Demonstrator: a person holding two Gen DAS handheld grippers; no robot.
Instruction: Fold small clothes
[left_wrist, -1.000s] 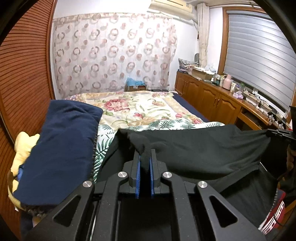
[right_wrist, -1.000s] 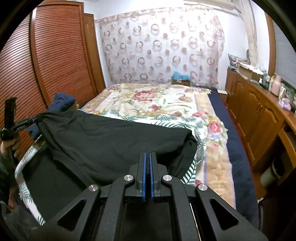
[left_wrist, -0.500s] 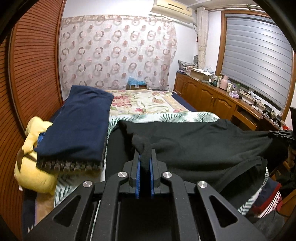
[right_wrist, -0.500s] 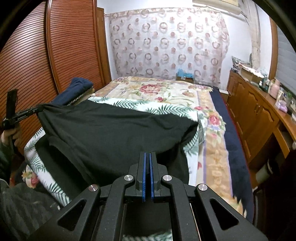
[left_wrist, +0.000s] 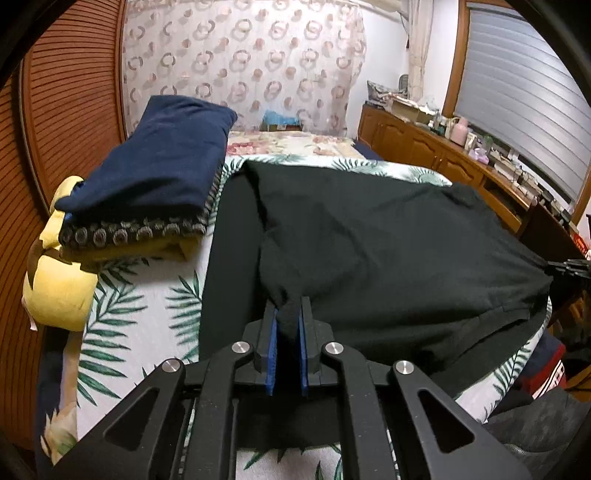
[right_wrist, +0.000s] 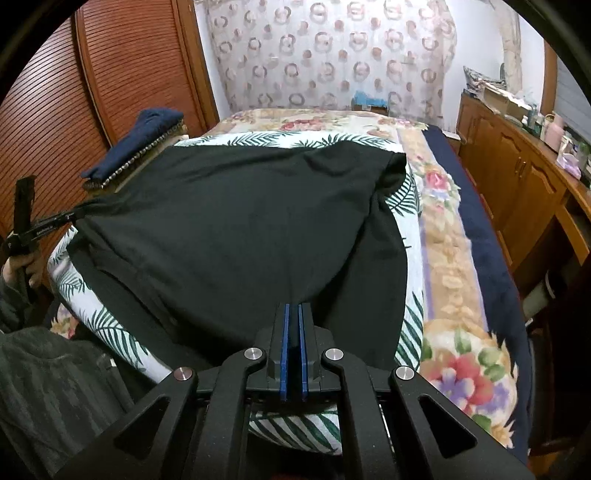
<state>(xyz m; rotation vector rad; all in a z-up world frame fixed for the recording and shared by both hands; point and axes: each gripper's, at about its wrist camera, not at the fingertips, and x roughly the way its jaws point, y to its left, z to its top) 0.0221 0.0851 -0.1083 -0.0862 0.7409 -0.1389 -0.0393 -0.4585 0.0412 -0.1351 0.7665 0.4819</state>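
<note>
A black garment (left_wrist: 369, 251) (right_wrist: 236, 229) lies spread over the palm-leaf sheet on the bed. My left gripper (left_wrist: 287, 312) is shut on a bunched black edge of it at the near left corner. My right gripper (right_wrist: 292, 310) is shut on the garment's near right edge, with only thin cloth between the blue pads. Each gripper also shows in the other's view: the right gripper (left_wrist: 569, 266) at the far right, the left gripper (right_wrist: 70, 217) at the far left, held by a hand (right_wrist: 22, 266). The cloth hangs taut between them.
A stack of folded clothes (left_wrist: 155, 173) (right_wrist: 136, 151), navy on top of patterned and yellow pieces, sits on the bed's left side. A flowered bedspread (right_wrist: 454, 258) covers the rest of the bed. Wooden cabinets (right_wrist: 517, 177) run along the right, louvred wooden doors (right_wrist: 110, 74) along the left.
Both grippers have come down and toward the near edge of the bed with the black garment, which now lies lower and flatter on the palm-leaf sheet. Both stayed shut.
</note>
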